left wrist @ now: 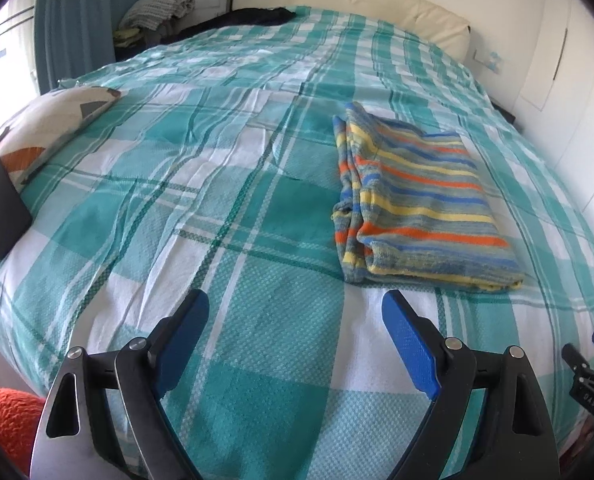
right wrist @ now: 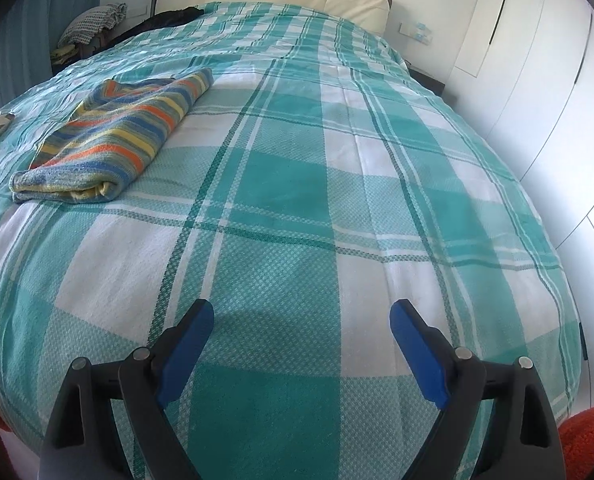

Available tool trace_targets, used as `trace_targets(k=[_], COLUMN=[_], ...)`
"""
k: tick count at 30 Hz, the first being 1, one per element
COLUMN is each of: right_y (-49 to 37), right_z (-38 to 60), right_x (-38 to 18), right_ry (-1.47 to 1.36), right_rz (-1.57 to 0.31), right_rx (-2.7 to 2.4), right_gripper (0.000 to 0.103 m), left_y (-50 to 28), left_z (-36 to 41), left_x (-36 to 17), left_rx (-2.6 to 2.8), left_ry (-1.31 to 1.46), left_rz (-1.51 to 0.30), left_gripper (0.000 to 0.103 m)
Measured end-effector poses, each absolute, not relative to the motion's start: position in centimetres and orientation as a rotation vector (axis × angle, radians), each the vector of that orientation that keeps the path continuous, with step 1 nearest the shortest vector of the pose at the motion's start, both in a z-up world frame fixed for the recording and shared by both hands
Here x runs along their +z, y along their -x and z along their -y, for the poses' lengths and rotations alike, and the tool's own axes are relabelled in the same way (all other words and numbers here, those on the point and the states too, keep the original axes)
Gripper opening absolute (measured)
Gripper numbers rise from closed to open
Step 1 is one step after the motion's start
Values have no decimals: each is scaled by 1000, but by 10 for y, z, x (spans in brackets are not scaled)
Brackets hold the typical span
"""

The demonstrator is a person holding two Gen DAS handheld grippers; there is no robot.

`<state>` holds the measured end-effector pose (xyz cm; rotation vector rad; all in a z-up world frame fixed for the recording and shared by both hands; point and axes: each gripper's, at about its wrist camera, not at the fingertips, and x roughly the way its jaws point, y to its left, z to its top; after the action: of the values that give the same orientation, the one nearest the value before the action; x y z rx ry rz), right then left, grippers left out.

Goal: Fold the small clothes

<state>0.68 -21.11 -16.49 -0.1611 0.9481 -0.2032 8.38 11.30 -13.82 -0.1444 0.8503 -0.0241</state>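
A striped garment [left wrist: 413, 204] in blue, orange, yellow and grey lies folded into a flat rectangle on the teal plaid bedspread [left wrist: 225, 208]. In the left wrist view it is ahead and to the right of my left gripper [left wrist: 295, 304], which is open, empty and held above the bed's near edge. In the right wrist view the garment [right wrist: 117, 132] lies far ahead to the left. My right gripper [right wrist: 302, 312] is open and empty above the bedspread [right wrist: 317, 184]. The tip of the right gripper also shows in the left wrist view [left wrist: 589, 376].
A patterned pillow [left wrist: 45, 128] and a black flat object [left wrist: 1, 206] lie at the bed's left edge. A cream headboard [left wrist: 349, 4] and a pile of clothes [left wrist: 157, 12] are at the far end. White wardrobe doors [right wrist: 537, 80] stand to the right. An orange fluffy rug [left wrist: 5, 420] is below.
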Motion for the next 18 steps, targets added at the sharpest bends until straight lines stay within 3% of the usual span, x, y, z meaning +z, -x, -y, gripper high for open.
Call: trace_targets(k=[18], right_y=[-10], right_z=[210], right_x=[-163], right_ry=[181], right_rz=[-946], right_rx=[-216], right_gripper=[89], left_y=[-82], left_z=[-105], left_x=[-138], left_rx=[-25], left_ry=[108], left_rz=[-864], left_gripper=[90])
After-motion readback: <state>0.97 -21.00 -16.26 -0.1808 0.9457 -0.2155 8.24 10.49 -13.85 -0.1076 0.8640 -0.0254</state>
